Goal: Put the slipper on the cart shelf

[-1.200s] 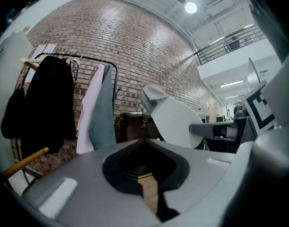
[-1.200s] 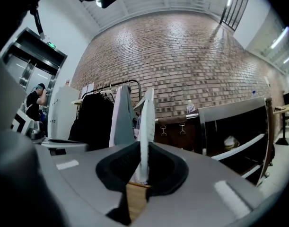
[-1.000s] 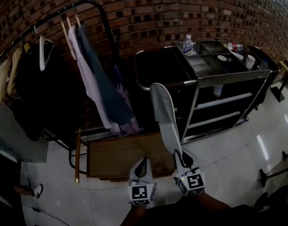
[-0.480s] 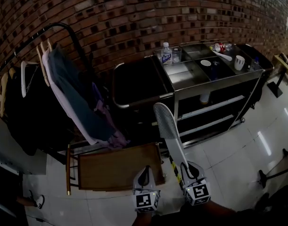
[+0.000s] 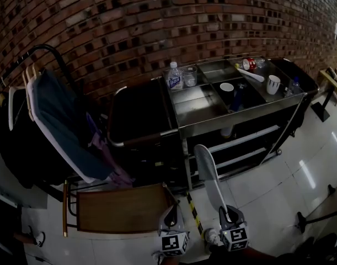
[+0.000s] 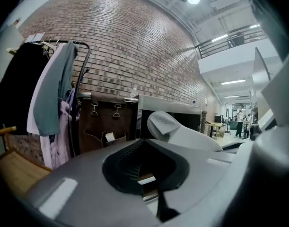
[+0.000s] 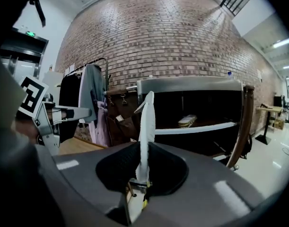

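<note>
The right claw (image 5: 228, 217) grips the pale slipper (image 5: 207, 170) by one end, aiming it at the cart (image 5: 245, 110) at 12 o'clock (still apart). The left claw (image 5: 171, 220), at its 9 o'clock, is closed and empty.

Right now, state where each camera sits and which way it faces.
Head view: on the head, facing steeply down at cart and rack; left tool and right tool show at bottom.
Left gripper view: on the left tool, facing rack and cart; its shut jaws show.
Right gripper view: on the right tool, facing the cart; its jaws grip the slipper.
Shared: all show the slipper and cart.
</note>
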`<state>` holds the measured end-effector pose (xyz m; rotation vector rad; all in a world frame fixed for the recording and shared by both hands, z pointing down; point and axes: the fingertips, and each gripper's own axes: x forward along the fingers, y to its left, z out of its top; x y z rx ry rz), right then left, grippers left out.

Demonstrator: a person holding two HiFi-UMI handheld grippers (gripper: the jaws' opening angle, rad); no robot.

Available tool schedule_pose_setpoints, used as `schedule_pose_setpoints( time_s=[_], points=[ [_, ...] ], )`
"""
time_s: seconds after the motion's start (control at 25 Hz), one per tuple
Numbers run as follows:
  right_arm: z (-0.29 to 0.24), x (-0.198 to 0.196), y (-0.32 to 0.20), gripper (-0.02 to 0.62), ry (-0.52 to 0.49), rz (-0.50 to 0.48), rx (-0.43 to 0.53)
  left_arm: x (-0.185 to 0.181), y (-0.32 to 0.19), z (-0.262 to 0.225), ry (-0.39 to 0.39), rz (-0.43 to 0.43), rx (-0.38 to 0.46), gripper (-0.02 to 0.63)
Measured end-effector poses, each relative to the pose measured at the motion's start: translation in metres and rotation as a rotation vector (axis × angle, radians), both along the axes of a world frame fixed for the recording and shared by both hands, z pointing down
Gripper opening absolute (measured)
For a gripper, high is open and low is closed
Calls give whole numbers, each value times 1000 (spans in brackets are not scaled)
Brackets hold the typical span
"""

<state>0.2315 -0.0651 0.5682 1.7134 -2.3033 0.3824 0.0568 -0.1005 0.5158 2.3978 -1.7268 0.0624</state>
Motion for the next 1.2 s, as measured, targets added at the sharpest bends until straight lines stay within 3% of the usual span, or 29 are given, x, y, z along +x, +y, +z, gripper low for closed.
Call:
schedule_pose_setpoints(
  time_s=[0.2, 0.4, 0.68, 0.88, 1.2],
  points=[
    [16, 41, -36, 44, -20, -4, -24, 38, -27, 9, -7, -19, -10, 15],
    [19, 56, -77, 44, -11, -27, -39, 58, -56, 8, -18, -39, -1, 15],
    [26, 57, -131, 44, -84, -22, -92, 63, -79, 3, -39, -58, 5, 15],
    [32, 58, -187, 44, -229, 33, -160, 68, -94, 5, -39, -55, -6, 15],
    [29, 37, -262, 44, -290, 4, -176, 59, -112, 8, -48, -72, 2, 15]
  ],
)
